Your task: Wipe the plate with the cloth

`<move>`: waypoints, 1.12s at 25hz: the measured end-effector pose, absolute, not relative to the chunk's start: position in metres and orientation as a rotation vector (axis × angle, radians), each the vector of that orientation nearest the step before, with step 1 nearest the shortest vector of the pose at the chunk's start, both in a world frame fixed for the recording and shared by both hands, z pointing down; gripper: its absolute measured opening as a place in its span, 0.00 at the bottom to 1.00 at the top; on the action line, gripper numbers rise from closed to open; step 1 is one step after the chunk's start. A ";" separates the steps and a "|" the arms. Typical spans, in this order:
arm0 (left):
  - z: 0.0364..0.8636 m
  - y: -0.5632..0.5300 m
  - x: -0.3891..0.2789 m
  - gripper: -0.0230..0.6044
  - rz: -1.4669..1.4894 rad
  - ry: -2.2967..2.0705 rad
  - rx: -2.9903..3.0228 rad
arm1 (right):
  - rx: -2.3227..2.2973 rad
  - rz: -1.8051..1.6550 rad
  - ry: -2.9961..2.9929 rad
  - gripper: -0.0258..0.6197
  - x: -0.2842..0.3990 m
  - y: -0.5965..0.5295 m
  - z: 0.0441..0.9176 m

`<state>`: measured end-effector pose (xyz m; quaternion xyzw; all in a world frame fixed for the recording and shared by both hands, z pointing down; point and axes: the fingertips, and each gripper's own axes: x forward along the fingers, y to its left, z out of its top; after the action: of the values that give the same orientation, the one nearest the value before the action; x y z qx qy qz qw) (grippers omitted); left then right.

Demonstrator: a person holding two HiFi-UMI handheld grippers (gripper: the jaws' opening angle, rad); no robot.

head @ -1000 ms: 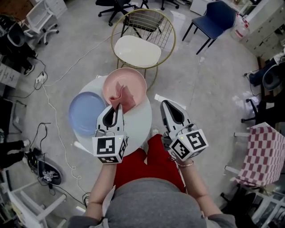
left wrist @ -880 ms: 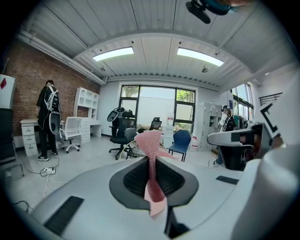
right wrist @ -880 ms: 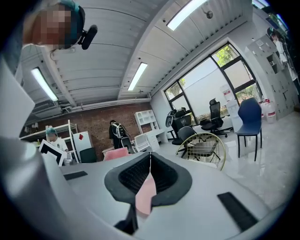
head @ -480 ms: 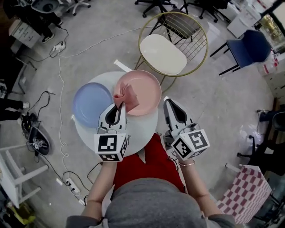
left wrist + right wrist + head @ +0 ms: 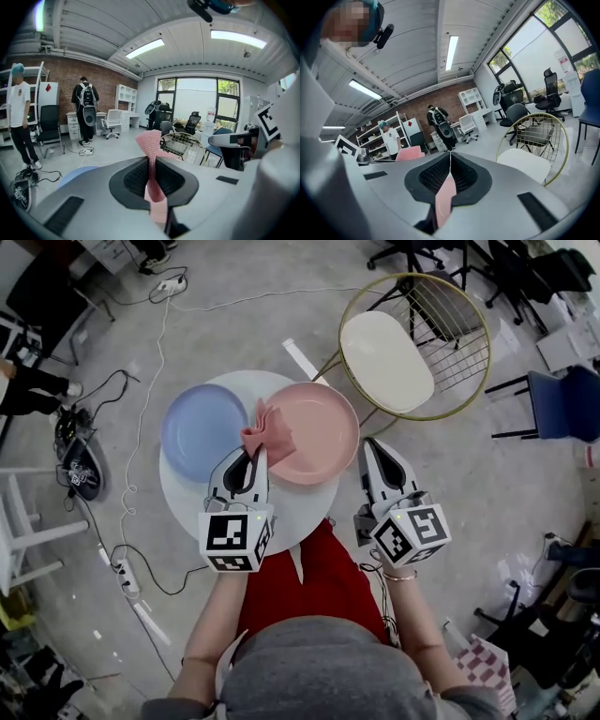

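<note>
The round pink plate [image 5: 323, 432] lies on the small round white bench [image 5: 183, 502], touching or nearly touching the round pale-blue plate [image 5: 200, 430] at its left. The left hand-held gripper [image 5: 255, 456] is pinching the crumpled pink knitted cloth [image 5: 267, 426]. The left gripper view shows the fabric squeezed between the two jaws, with one bunch standing above them and one end hanging below. From the head view the cloth sits over the left rim of the pink plate, but I cannot tell if it already presses on the surface. The right hand-held gripper [image 5: 367, 443] is just beside the right rim of this plate with its jaws pressed together and nothing between them; only the pink of the plate shows through the slot behind the tips. I judge that the cloth is already taken and brought to the plate, and that the wiping itself is only at its beginning. The next move calls for lowering the cloth flat on the plate and dragging it across the middle. The right hand-held gripper could steady the rim, because a light plate may slide on the smooth bench.
</note>
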<state>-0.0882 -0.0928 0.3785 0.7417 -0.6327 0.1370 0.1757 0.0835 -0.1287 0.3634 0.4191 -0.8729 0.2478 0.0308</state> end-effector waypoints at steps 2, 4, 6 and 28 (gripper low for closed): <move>0.381 -0.091 -0.094 0.09 0.382 -1.834 2.052 | 1.242 0.775 -2.698 0.09 0.079 -0.134 0.369; 0.385 -0.088 -0.099 0.09 0.378 -1.862 2.011 | 1.200 0.786 -2.700 0.09 0.074 -0.138 0.374; 0.392 -0.085 -0.103 0.09 0.379 -1.869 1.976 | 1.160 0.787 -2.695 0.09 0.068 -0.139 0.379; 0.459 -0.153 -0.088 0.09 0.450 -1.541 2.103 | 1.351 0.864 -2.487 0.09 0.080 -0.143 0.428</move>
<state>-0.0880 -0.1528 0.4592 0.7707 -0.5645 0.1650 0.2453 0.0798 -0.1434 0.4284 0.4546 -0.8369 0.2908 0.0912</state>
